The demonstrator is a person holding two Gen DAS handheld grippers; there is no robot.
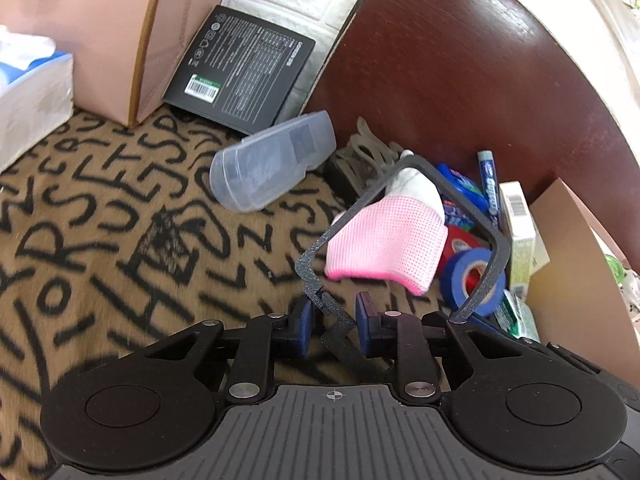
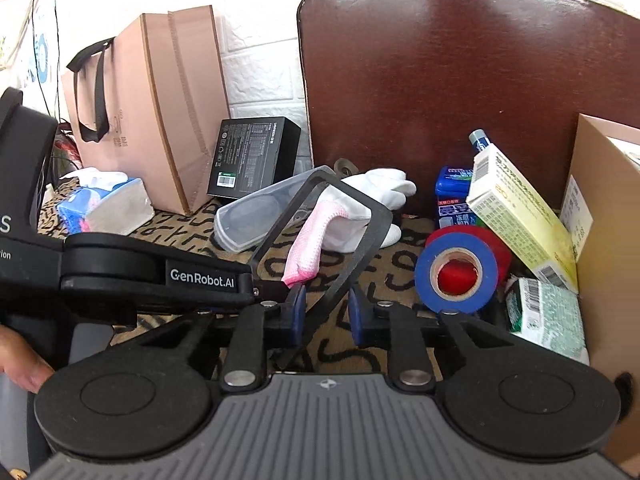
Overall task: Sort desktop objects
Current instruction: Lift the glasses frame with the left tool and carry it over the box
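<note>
A thin black foam frame stands tilted above the lettered tablecloth, looping around a white glove with a pink cuff. My left gripper is shut on the frame's zigzag end. In the right wrist view the frame slants between the blue pads of my right gripper, which is shut on its other side. The left gripper comes in from the left and holds the frame's near corner. The glove lies behind the frame.
A clear glasses case, a black box, a pink paper bag and a tissue pack stand at the left. A blue tape roll, small cartons and a cardboard box crowd the right, before a dark wooden board.
</note>
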